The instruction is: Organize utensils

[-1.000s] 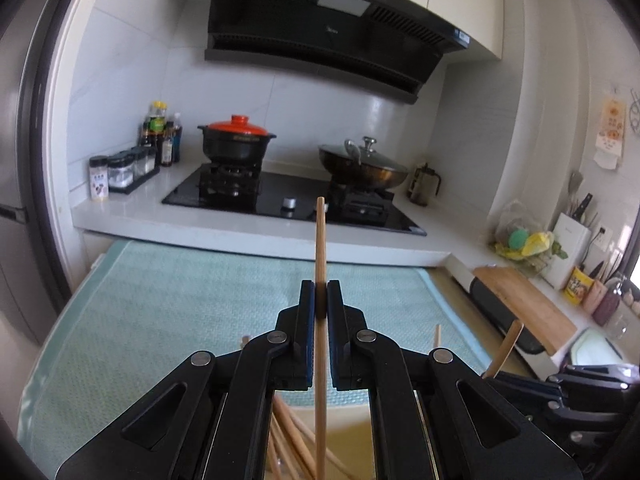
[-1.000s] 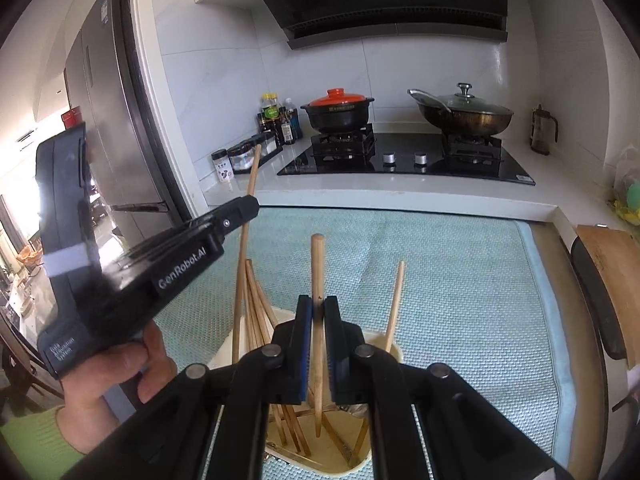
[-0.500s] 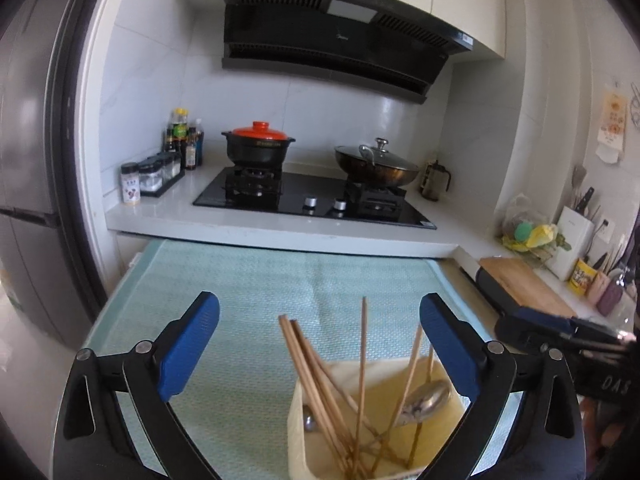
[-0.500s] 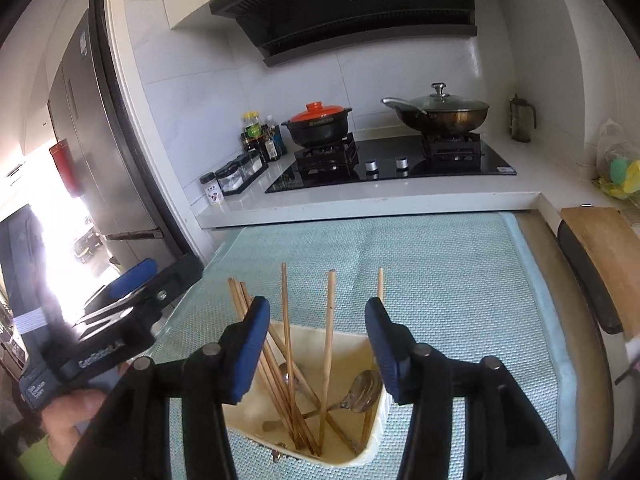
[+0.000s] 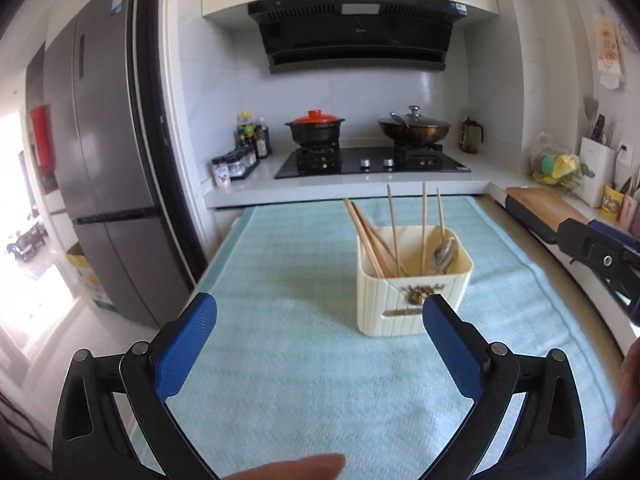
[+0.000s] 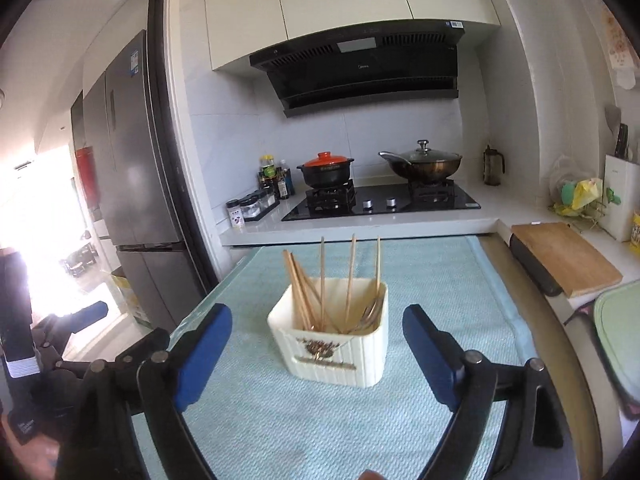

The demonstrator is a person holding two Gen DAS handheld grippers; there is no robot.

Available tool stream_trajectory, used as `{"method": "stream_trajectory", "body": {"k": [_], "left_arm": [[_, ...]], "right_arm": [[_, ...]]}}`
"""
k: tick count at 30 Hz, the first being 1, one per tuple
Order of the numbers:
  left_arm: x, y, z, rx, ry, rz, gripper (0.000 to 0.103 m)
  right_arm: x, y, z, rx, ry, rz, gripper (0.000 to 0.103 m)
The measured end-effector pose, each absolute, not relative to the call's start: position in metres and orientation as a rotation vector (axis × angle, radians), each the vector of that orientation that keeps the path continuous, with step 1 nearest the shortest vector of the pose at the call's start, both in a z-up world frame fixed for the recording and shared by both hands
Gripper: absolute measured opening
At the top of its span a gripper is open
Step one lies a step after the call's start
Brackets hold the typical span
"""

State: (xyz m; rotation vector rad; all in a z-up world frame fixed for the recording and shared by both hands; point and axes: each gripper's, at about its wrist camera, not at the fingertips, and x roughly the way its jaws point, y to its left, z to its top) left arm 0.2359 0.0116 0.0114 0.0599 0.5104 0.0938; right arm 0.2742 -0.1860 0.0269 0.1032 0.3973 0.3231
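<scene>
Standing near the mat's (image 5: 280,380) middle, the cream holder (image 5: 412,300) with chopsticks (image 5: 370,240) and spoon (image 5: 444,254) was faced by the empty, spread left gripper (image 5: 320,340) and opening right gripper (image 6: 318,344), best drawn clear without knocking it.

right gripper (image 6: 316,344) fingers opening, empty, before cream holder (image 6: 334,346) of chopsticks (image 6: 304,292) on mat (image 6: 440,280).

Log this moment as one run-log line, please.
left gripper: open, empty | right gripper: opening, empty | chopsticks: in holder | holder: upright on mat
</scene>
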Motion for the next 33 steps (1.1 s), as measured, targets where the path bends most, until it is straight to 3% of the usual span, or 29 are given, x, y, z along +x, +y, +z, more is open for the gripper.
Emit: {"method": "stream_trajectory", "body": {"k": [14, 33], "left_arm": [[0.19, 0.011, 0.009, 0.022, 0.552, 0.05, 0.103], [0.19, 0.005, 0.005, 0.003, 0.592, 0.032, 0.103]], "right_arm": [[0.21, -0.171, 0.012, 0.002, 0.432, 0.214, 0.089], [0.193, -0.167, 0.01, -0.041, 0.449, 0.197, 0.089]]}}
